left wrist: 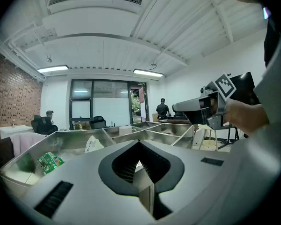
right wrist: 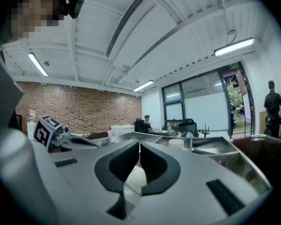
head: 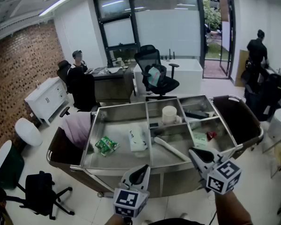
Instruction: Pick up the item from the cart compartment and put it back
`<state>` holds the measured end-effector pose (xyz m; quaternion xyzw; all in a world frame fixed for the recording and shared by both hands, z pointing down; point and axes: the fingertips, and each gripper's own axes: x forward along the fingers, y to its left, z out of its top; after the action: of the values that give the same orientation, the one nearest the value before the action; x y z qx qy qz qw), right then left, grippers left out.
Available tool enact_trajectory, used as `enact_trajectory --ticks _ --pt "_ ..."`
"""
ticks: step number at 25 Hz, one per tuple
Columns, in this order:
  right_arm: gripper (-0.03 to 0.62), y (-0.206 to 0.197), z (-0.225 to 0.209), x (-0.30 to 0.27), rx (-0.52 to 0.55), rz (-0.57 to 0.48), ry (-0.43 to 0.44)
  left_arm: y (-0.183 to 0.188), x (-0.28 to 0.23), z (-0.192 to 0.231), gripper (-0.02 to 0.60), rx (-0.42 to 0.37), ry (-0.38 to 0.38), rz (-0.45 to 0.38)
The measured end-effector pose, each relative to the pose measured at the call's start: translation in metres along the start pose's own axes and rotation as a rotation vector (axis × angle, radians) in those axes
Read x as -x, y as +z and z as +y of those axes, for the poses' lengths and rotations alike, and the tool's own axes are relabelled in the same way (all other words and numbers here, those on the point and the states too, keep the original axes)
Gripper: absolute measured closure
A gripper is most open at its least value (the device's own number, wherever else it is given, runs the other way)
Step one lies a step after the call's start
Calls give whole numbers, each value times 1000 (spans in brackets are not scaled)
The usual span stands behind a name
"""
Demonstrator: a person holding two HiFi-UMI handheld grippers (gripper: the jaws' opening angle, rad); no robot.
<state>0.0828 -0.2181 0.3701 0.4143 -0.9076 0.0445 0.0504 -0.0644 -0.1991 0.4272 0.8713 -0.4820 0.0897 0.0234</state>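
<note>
A steel cart (head: 126, 110) with several compartments stands in front of me. Its big left compartment holds a green packet (head: 106, 145) and a white bag (head: 138, 139). A white mug (head: 169, 115) sits in the middle rear compartment, and a white tube (head: 171, 149) lies in the one in front of it. At the right are a black item (head: 196, 114) and a small red thing (head: 210, 135). My left gripper (head: 143, 169) hovers shut and empty over the cart's near edge. My right gripper (head: 195, 153) is shut and empty, just above the near right compartment. The left gripper (left wrist: 139, 143) and right gripper (right wrist: 139, 142) point roughly level.
Dark bags hang at both cart ends, with a pink cloth (head: 77, 128) on the left one. An office chair (head: 154, 76) and desks stand behind; a seated person (head: 77, 60) and a standing person (head: 257, 48) are farther off. A black chair base (head: 47, 193) and a white stool (head: 28, 131) sit at the lower left.
</note>
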Motion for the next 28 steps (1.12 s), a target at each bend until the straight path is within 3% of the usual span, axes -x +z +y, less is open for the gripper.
enact_trajectory --ticks 8,13,14,22,28 --pt "540 44 -9 -44 83 8 53 0 4 4 581 14 12 4" --pt "435 50 -17 -90 113 67 80 1 8 1 581 13 6 -3" --pt "358 46 -20 -102 119 97 79 1 9 1 581 13 7 -2" --pt "361 -20 -47 -164 192 353 7 -2 16 7 581 16 29 6" --pt "362 -62 -53 -188 187 483 46 -2 18 9 581 21 35 11"
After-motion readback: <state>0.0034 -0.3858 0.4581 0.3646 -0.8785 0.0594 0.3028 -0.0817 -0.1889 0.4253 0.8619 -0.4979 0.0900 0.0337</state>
